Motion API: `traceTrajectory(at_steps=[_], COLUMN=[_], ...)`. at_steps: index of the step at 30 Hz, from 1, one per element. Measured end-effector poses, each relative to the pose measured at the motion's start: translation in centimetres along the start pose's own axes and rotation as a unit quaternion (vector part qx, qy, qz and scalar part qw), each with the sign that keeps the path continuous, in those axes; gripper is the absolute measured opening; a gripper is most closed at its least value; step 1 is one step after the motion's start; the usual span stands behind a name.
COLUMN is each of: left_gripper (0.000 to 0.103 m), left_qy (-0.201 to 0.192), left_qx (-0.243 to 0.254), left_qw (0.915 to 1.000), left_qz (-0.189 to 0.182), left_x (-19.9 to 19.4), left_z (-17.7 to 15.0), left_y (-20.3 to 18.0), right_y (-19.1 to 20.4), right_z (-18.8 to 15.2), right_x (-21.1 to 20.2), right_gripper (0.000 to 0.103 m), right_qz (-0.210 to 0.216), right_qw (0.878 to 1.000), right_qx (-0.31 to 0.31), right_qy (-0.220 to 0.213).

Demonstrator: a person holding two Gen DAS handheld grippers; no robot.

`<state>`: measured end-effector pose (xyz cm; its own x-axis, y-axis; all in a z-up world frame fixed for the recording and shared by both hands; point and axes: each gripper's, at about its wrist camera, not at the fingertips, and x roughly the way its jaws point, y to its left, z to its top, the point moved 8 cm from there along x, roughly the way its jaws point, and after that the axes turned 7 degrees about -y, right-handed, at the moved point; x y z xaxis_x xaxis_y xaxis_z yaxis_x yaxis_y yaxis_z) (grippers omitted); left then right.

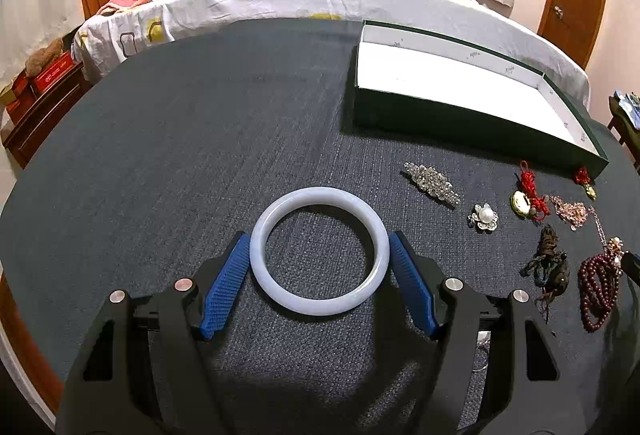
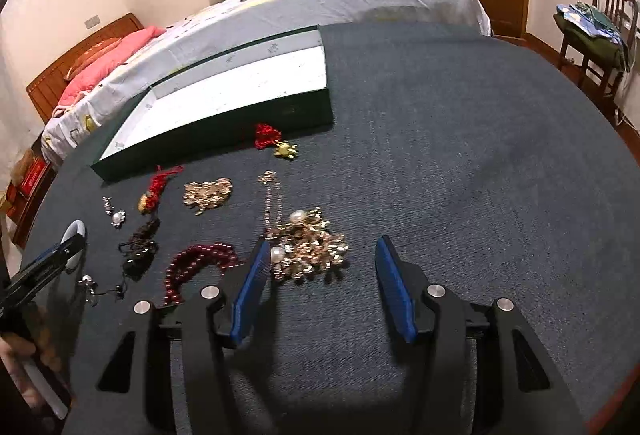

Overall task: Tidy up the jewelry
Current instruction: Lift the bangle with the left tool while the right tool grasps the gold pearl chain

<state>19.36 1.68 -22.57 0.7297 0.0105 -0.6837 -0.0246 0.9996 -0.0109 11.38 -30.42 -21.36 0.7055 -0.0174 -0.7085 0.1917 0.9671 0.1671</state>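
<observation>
left gripper (image 1: 319, 255): you carry a black plastic frame forking into two arms, matte, with triangular cut-outs low on each side.
left fingers (image 1: 224, 287): blue ribbed pads on the inner faces, long and narrow, textured like fine mesh.
left screws: four round silver pivot caps, two per arm.
right gripper (image 2: 322, 263): your second tool has the same black frame and the same triangular cut-outs.
right fingers (image 2: 394, 291): blue pads, ridged, seen edge-on.
right screws: four silver caps, matching layout.
hand (image 2: 18, 363): yours shows only at the right wrist view's lower left edge, blurred.
cables, markings: cannot tell.
</observation>
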Motion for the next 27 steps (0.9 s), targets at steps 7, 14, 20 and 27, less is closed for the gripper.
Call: traceTrajectory(at_steps=[7, 14, 20, 27], left_gripper=[0.069, 0.069, 0.069, 0.069], left_qy=[0.004, 0.004, 0.002, -0.011], left_qx=[-0.002, -0.002, -0.001, 0.003], left_qw=[1.0000, 1.0000, 1.0000, 0.9999], left_qz=[-0.001, 0.000, 0.001, 0.003], left_x=[0.0, 0.1, 0.1, -0.7], left_z=[0.0, 0.0, 0.1, 0.8], left_y=[0.2, 0.2, 0.2, 0.1], right_y=[0.3, 0.4, 0.4, 0.6], right_z=[0.1, 0.7, 1.1, 2.6], right_x=[0.5, 0.1, -0.3, -1.9], right_gripper=[0.041, 0.014, 0.011, 0.011], right_qz=[0.022, 0.036, 0.038, 0.024], right_qw=[1.000, 0.999, 0.999, 0.999], right_qx=[0.008, 0.013, 0.015, -0.007], right_qy=[0.007, -0.003, -0.009, -0.042])
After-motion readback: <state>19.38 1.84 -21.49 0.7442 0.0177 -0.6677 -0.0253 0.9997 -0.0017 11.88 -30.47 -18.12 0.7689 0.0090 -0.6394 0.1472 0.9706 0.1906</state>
